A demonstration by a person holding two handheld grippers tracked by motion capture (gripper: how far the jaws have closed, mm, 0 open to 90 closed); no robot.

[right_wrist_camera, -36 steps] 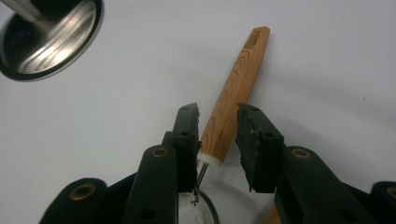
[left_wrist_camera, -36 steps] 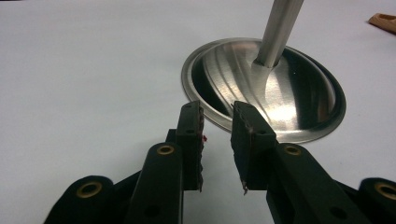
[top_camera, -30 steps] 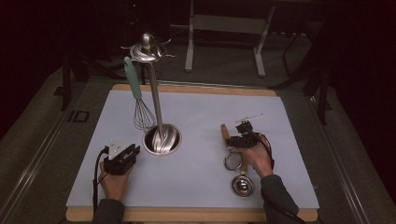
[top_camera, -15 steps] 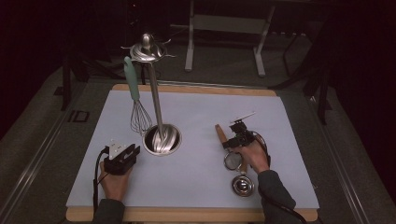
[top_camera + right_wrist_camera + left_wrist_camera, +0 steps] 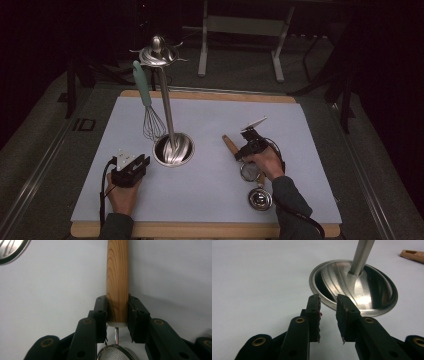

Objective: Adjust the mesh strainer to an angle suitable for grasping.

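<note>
Right hand-held gripper (image 5: 117, 312), jaws just closing, grasps the strainer's wooden handle (image 5: 117, 277); the mesh bowl (image 5: 117, 353) is cut off below. Left hand-held gripper (image 5: 328, 315) stands released beside the steel stand base (image 5: 362, 287).

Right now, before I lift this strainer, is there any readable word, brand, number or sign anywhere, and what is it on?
"ID": white characters on the dark floor mat left of the table, high view; small and only roughly legible.
Wooden strainer handle, steel stand base, whisk: no markings visible.
</note>
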